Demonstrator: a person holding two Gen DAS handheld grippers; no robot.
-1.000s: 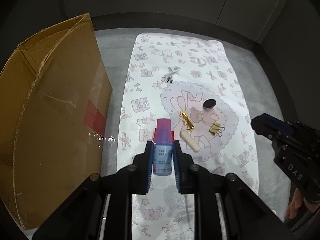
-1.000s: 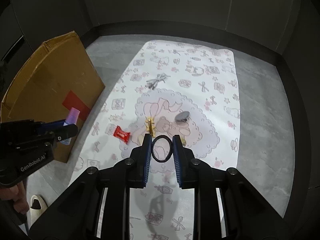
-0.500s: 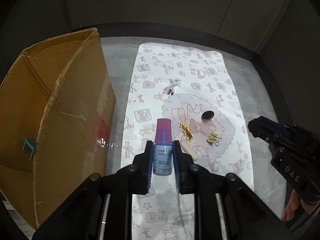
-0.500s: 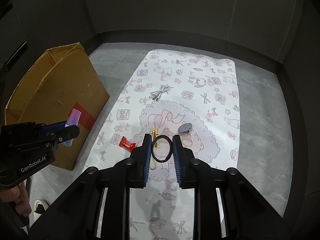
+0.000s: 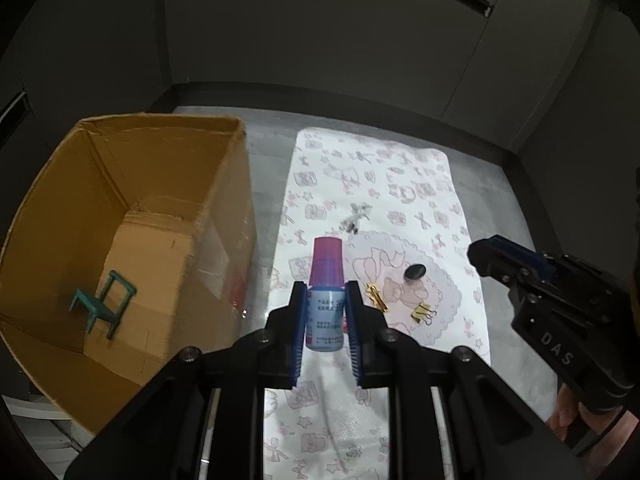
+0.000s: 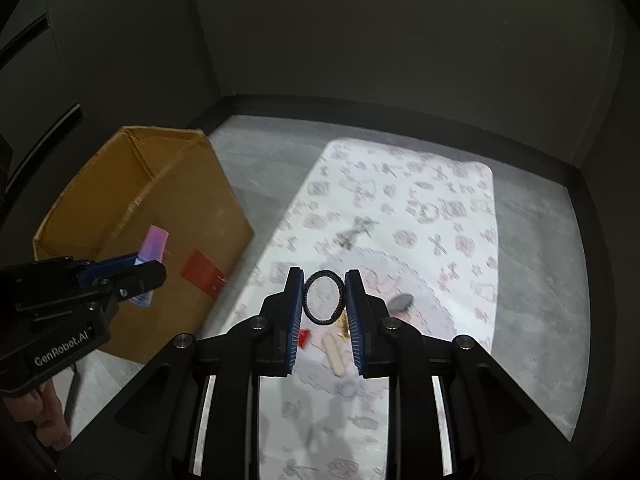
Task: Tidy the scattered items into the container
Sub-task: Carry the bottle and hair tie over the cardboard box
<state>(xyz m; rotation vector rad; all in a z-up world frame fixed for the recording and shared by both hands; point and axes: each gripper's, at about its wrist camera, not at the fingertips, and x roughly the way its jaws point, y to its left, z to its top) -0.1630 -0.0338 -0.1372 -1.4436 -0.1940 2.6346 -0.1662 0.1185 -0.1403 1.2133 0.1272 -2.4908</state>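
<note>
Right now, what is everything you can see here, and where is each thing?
box: 1, brown cardboard, open, on the floor left of the mat
toy chair: 1, green, inside the box
mat: 1, white with pink prints, on the grey floor
bottle: 1, blue with pink cap, in the left gripper
hair tie: 1, black, in the right gripper
disc: 1, black, on the mat
binder clip: 1, gold, on the mat
gold clip: 1, on the mat
stick: 1, wooden, on the mat
red packet: 1, on the mat
grey trinket: 1, mid-mat
left gripper: shut on the bottle
right gripper: shut on the hair tie
</note>
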